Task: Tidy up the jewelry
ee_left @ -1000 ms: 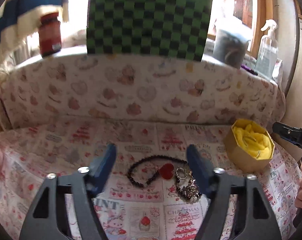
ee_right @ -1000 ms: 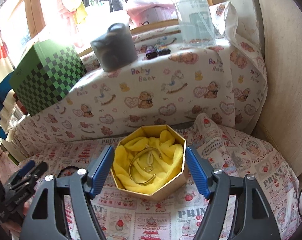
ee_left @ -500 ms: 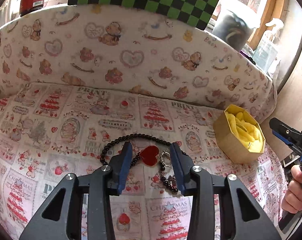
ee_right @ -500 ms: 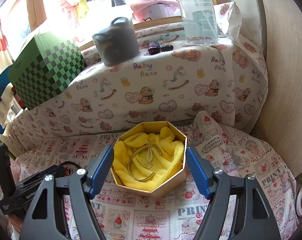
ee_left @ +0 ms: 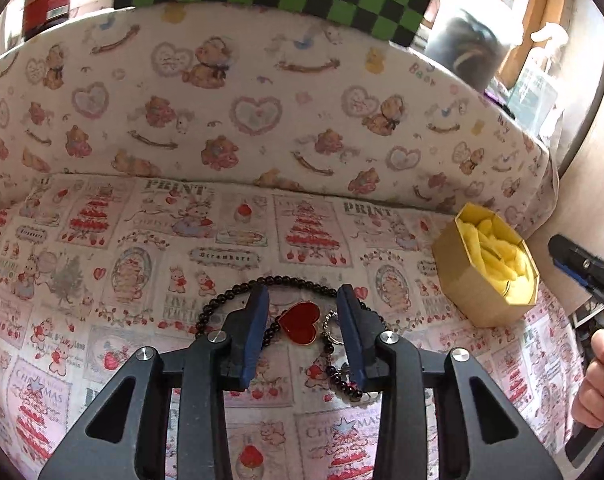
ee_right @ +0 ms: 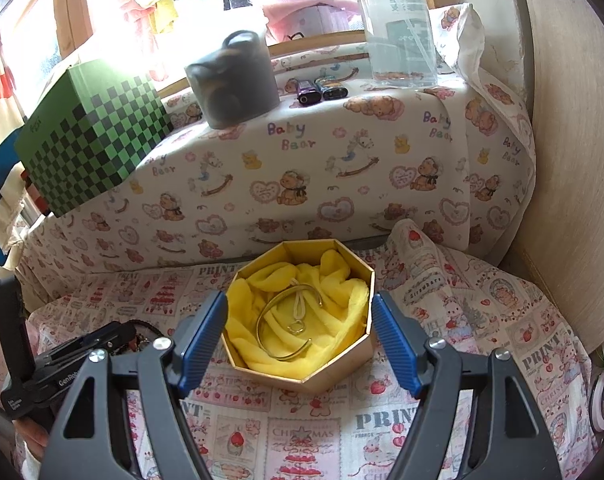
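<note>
— Left claw (ee_left: 302, 320)?
— Half closed around the red heart charm (ee_left: 298, 322), not touching it. Black bead bracelet (ee_left: 238, 294) under and beside both fingers, on the printed cloth (ee_left: 142, 240).
— Right claw (ee_right: 300, 344)?
— Wide apart, either side of the gold box (ee_right: 333, 368). Inside, on yellow cloth (ee_right: 341, 280), a gold bangle (ee_right: 286, 320).

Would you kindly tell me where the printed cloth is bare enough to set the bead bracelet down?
The widest bare cloth lies left of the bracelet, toward the padded back wall. A narrower strip runs between the red heart charm and the gold box. It is crowded around the left tongs, and the box already holds a bangle.
</note>
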`<state>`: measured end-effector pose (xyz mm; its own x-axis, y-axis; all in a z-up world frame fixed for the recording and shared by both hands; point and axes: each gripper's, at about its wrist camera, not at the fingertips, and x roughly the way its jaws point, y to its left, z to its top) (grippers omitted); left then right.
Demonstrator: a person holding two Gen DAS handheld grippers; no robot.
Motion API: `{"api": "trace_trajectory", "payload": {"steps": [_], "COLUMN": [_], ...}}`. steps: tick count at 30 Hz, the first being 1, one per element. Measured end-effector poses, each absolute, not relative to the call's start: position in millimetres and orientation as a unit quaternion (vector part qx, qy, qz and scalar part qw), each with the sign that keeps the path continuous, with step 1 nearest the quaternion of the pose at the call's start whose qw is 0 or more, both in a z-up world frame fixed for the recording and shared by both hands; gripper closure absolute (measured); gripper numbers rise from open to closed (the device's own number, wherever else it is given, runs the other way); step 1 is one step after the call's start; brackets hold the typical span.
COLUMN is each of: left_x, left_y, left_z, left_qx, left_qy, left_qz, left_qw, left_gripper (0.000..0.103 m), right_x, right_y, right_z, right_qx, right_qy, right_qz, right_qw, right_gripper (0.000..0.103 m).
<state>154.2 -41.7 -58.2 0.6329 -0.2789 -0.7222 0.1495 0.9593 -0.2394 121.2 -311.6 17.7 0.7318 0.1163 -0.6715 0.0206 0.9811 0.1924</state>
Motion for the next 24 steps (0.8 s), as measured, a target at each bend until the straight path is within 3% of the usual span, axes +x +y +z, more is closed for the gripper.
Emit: {"api": "trace_trajectory", "payload": {"steps": [4,7,14,24], "left_x": [159.1,161.5,149.5,101.3], "left_y": [-44.6,-40.6,-30.3,-2.4], "left_z": [-64.0,-65.2,-53.5,13.7], "left_qx": [-0.073,-0.086,-0.099,-0.124], "left_qy": [0.427,0.429,0.414,0.308], "left_qz": [-0.111,-0.112,-0.11,-0.095], "left_qw": [0.894,0.892,0.898,0.938], "left_gripper": [0.073,0.082,0.082,0.082], "right_x": [121.4,121.6,122.3,116.7], "right_y": [-311.8,-311.7,-312.1,-303.1], "right_z": [17.9,17.6,16.0,18.3], "right_qx": [0.094,0.093,0.091,0.078], "right_qy": [0.365,0.367,0.368,0.363], "right_qz": [0.026,0.027,0.029,0.043], "right_qw": [0.926,0.925,0.925,0.928], "right_gripper": [0.031,0.031,0.031,0.031]}}
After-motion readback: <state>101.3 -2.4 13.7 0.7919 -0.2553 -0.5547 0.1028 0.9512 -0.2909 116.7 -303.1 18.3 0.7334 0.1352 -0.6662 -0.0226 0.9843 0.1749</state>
